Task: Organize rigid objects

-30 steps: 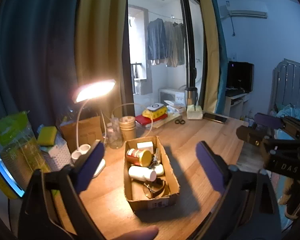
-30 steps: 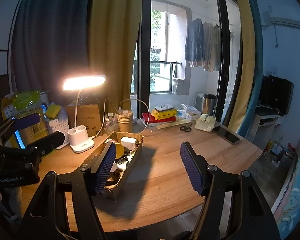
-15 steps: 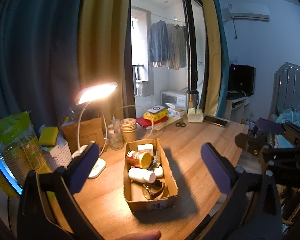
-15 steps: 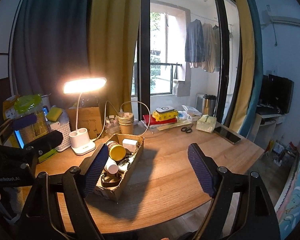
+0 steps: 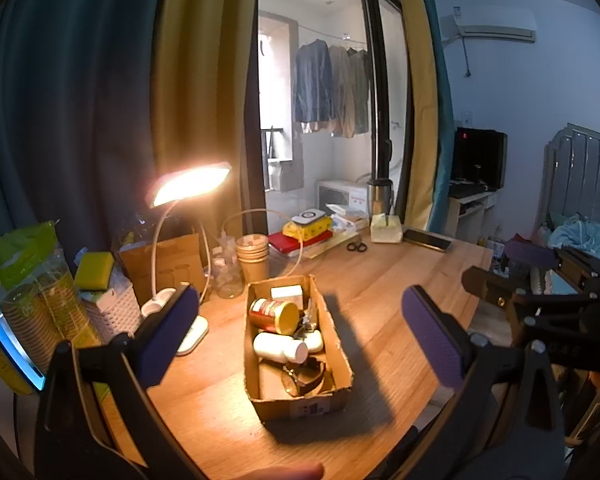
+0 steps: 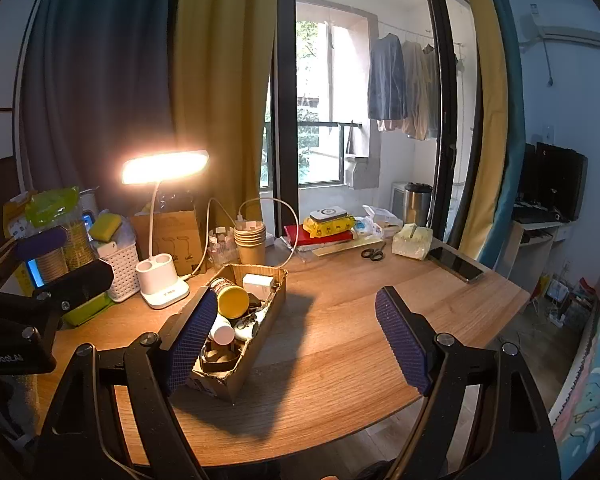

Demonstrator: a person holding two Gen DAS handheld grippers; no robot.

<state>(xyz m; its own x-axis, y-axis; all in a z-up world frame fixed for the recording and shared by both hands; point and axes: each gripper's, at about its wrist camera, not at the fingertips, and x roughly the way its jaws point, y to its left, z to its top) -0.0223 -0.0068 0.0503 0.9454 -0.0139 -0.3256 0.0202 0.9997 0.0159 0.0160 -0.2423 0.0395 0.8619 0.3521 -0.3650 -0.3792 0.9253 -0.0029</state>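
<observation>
Black gripper frames, silver screws, ribbed purple fingers (image 6: 400, 344).

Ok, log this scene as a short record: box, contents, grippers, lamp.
box: open cardboard box on the wooden table
contents: yellow-lidded can, white bottle, white carton, glasses
left gripper: open, empty
right gripper: open, empty
lamp: lit, left of box

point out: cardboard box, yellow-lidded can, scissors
cardboard box (image 5: 300, 406): left wrist view, near end wall.
yellow-lidded can (image 5: 287, 317): left wrist view, yellow lid face.
scissors (image 6: 373, 254): right wrist view, black handle loops.
</observation>
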